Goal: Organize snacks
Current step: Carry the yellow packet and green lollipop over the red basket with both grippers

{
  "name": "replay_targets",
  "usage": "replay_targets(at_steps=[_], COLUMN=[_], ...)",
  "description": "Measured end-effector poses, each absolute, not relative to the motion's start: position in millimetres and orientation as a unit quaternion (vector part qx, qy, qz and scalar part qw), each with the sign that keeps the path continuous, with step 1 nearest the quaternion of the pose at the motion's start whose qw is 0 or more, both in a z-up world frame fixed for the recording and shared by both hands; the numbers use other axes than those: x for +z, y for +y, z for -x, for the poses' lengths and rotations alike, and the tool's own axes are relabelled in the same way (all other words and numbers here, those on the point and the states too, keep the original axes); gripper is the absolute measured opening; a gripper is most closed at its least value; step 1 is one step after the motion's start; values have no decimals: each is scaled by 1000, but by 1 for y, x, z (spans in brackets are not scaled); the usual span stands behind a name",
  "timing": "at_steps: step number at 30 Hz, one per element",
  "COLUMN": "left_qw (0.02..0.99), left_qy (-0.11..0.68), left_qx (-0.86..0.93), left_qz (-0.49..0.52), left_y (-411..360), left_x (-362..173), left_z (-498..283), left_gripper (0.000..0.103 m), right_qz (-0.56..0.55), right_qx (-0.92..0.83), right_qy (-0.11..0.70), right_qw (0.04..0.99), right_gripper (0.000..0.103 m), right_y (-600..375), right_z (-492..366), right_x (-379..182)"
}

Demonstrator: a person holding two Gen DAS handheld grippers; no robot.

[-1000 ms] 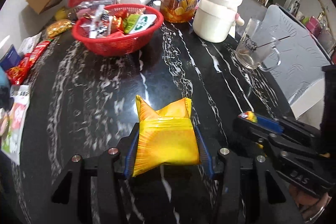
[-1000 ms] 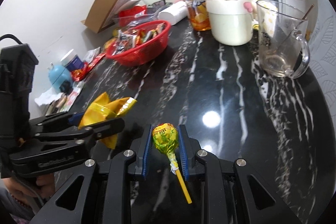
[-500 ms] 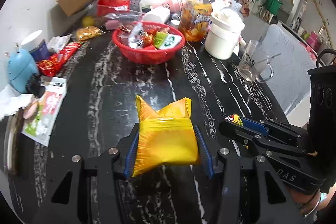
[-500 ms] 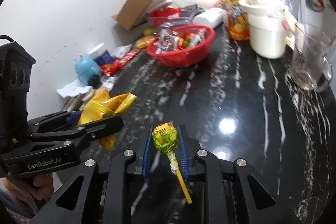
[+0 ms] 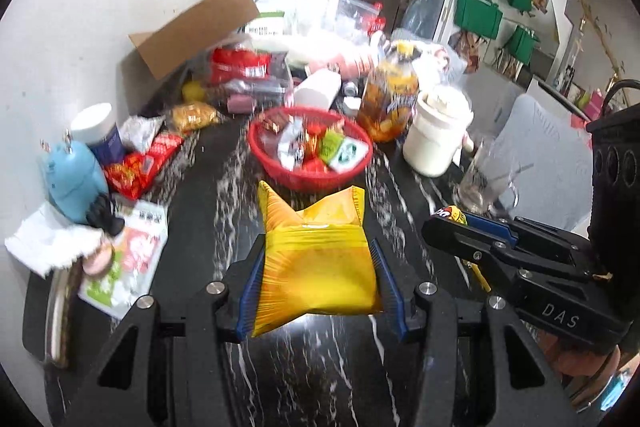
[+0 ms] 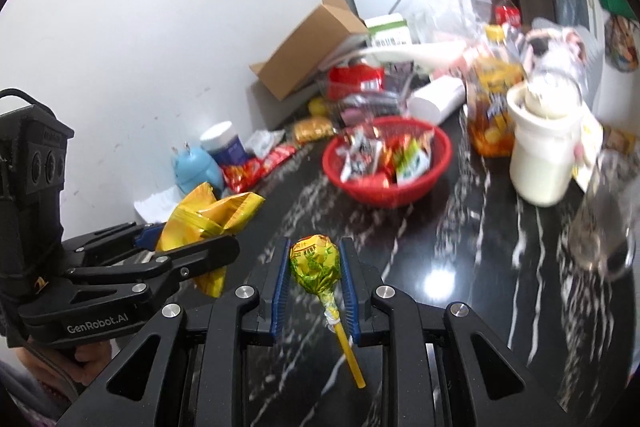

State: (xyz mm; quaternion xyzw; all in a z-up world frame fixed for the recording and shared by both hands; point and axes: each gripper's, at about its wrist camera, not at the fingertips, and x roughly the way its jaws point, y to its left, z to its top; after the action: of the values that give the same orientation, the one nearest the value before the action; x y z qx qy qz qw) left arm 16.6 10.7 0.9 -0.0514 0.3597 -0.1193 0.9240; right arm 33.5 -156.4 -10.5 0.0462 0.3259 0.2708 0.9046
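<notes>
My left gripper is shut on a yellow snack packet and holds it above the black marble table. My right gripper is shut on a lollipop in a yellow-green wrapper, its yellow stick pointing down. A red basket with several wrapped snacks stands ahead of both grippers; it also shows in the right wrist view. The right gripper shows at the right of the left wrist view. The left gripper with the packet shows at the left of the right wrist view.
A juice bottle, a white pot and a glass mug stand right of the basket. A cardboard box, red snack bags, a blue figurine and loose packets line the wall on the left.
Both grippers have risen and drawn back from the table with their snacks held; the basket now looks farther and more of the wall and room shows.
</notes>
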Motion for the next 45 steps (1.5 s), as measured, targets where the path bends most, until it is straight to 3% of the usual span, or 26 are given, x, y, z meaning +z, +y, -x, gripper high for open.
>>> replay_targets(at_steps=[20, 45], left_qw=[939, 937], left_qy=[303, 316], left_qx=[-147, -133], left_qz=[73, 64], left_y=[8, 1], left_x=[49, 32], left_z=[-105, -235], left_gripper=[50, 50], right_qz=[-22, -15], right_qx=[271, 250], right_qy=[281, 293], right_qw=[920, 923], right_gripper=[23, 23], right_y=[-159, -154], right_z=[-121, -254], right_x=[38, 28])
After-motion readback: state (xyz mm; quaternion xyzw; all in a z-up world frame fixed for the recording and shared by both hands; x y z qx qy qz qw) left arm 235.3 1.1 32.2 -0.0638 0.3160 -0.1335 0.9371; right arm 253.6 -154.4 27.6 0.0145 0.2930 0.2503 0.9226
